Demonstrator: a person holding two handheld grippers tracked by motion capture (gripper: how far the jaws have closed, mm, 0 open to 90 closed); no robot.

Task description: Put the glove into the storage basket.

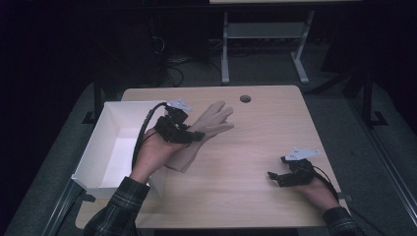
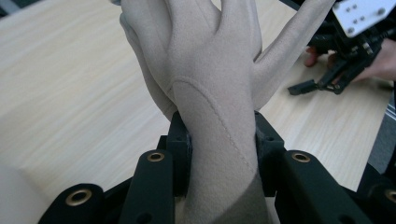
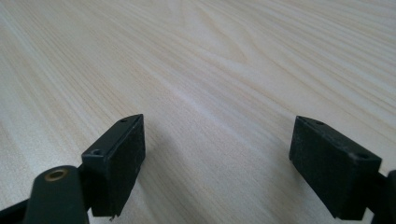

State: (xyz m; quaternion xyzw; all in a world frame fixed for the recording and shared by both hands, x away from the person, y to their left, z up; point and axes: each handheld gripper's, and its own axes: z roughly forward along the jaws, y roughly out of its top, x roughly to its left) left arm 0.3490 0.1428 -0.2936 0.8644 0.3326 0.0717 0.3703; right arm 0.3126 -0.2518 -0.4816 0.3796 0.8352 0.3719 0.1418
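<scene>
Glove [image 1: 212, 120] is hanging off the desk [image 1: 255, 162], wrist pinched in my left gripper [image 1: 195, 136]'s fingers [image 2: 180, 140], just beside the white bin [image 1: 105, 147]. I'm mid-carry; next I'm likely swinging it over the bin, then releasing. Right gripper [image 1: 275, 178] is idling low, fingers wide apart, holding nothing.

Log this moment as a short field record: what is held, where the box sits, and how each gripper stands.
held item: beige glove, clamped near its wrist part
left gripper: shut on the glove, beside the box, glove fingers pointing away from the person
right gripper: jaws apart, nothing between them, low over the bare wood
white box: open-topped, at the table's left edge, inside looks empty
table: light wood, round hole near the far edge
</scene>
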